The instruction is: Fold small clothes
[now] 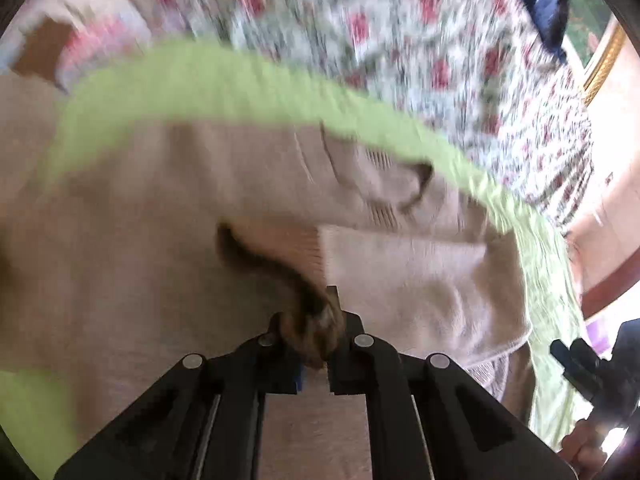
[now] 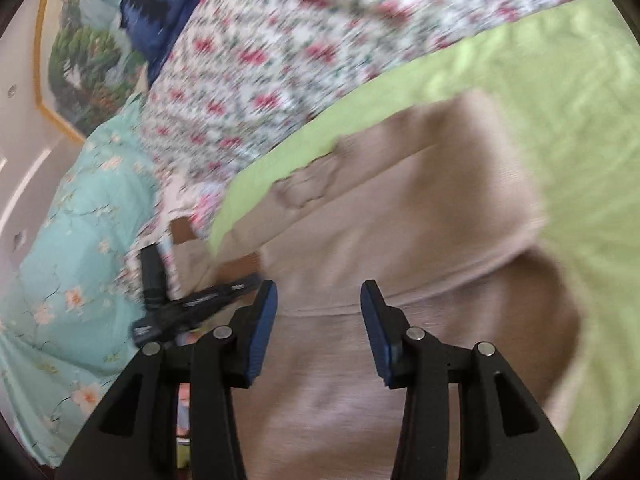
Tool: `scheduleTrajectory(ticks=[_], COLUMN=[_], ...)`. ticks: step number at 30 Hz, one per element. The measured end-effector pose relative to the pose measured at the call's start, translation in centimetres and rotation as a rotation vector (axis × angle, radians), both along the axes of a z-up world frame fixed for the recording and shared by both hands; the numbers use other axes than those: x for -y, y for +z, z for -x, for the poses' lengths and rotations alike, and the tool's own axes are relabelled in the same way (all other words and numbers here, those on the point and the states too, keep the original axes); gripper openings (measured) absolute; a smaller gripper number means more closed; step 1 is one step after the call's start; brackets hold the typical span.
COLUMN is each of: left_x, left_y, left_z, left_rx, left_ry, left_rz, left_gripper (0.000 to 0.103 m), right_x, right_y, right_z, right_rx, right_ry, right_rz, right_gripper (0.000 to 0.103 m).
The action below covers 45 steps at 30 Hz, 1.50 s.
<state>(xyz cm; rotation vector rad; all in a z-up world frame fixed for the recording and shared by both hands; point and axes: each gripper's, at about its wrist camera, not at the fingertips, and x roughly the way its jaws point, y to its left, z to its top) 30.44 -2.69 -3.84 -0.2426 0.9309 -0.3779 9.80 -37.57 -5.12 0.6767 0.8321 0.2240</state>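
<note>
Blurring from motion across both views, so weave and small details of the beige knit garment (image 1: 400, 272) hard to make out. Spread over a lime-green sheet (image 1: 224, 84) on the bed, well in from the floral bedding (image 1: 400, 40) beyond the sheet's far edge. Lower part of the garment cut off by both frames and partly hidden behind the black tool arms. Small knit pocket or patch (image 2: 308, 188) near the sheet's edge, outline only just readable. Dark blue pillow (image 2: 168, 12) and a teal flowered quilt (image 2: 76, 264) at the bed's edge, both smeared.

Left tool (image 1: 316, 340) pressed together, pinching a bunched fold of the beige knit garment, with the fabric wadded brown between the fingers and drawn up into a ridge. Exact part of the garment gripped not clear.

Right tool (image 2: 318, 300) spread wide, blue pads (image 2: 266, 320) apart, nothing between them, hovering just above the beige knit; contact with the cloth impossible to confirm.
</note>
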Motion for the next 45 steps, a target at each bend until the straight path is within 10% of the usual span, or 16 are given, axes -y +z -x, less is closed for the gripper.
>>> scheduleTrajectory(ticks=[16, 18, 19, 31, 35, 39, 45], left_x=[-3.1, -2.9, -2.7, -1.6, -2.0, -3.8, -8.9], left_y=[-3.6, -3.5, -3.2, -3.9, -3.9, -3.0, 1.9], left_z=[1.4, 1.4, 1.4, 1.2, 1.6, 3.7, 3.9], left_rx=[-0.064, -0.063, -0.059, -0.068, -0.076, -0.06, 0.066], left_ry=[0.089, 0.083, 0.075, 0.03, 0.027, 0.029, 0.131], left_rz=[-0.033, -0.039, -0.037, -0.022, -0.03, -0.09, -0.244], left_gripper=[0.007, 0.007, 0.007, 0.011, 0.012, 0.024, 0.068], right_x=[7.3, 6.8, 6.6, 6.0, 1.4, 2.0, 0.7], right_y=[-7.0, -8.1, -8.0, -4.4, -3.4, -6.5, -2.2], right_z=[-10.5, -11.6, -11.8, -10.5, -8.1, -8.0, -4.2], right_rx=[-0.224, -0.252, -0.248, -0.209, -0.118, -0.239, -0.108], right_ry=[-0.077, -0.038, -0.016, -0.085, 0.086, 0.045, 0.063], right_rz=[0.128, 0.134, 0.137, 0.454, 0.364, 0.405, 0.283], right_gripper=[0.07, 0.054, 0.008, 0.015, 0.048, 0.047, 0.05])
